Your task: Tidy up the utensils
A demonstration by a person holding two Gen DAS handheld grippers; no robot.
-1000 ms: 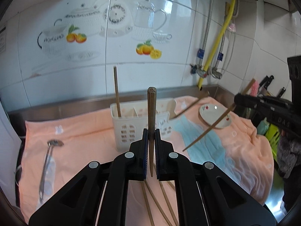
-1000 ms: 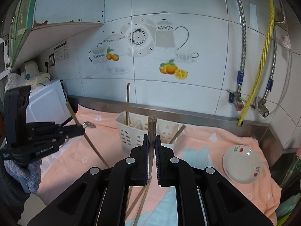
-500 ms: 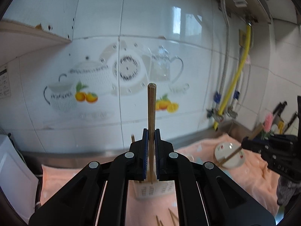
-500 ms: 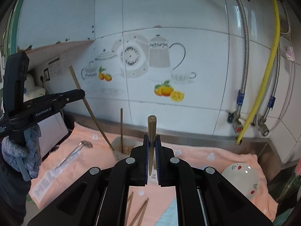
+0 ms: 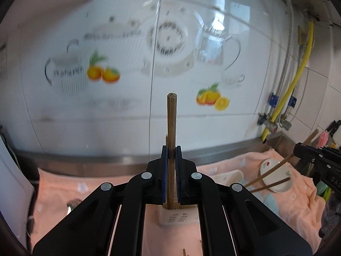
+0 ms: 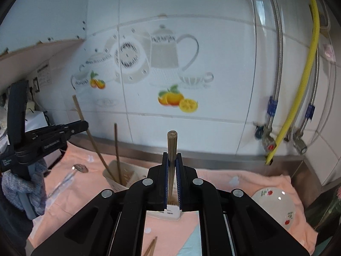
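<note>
A chopstick (image 5: 171,149) is clamped upright in the left claw (image 5: 171,166), jaws narrow, w/ its lower end over the white basket (image 5: 177,217) on the pink towel (image 5: 64,189) covering the desk. A 2nd chopstick (image 6: 172,149) is pinched the same way in the right claw (image 6: 172,170). One stick (image 6: 117,151) is already stood in the basket's left compartment. Step in hand, as judged: both sticks are being carried to the basket for dropping in. Next, each tip is to be lined up over a compartment, lowered inside, then let go. Loose sticks (image 6: 150,247) & a spoon (image 6: 68,177) are left on the towel; a small plate (image 6: 275,204) is at right.
</note>
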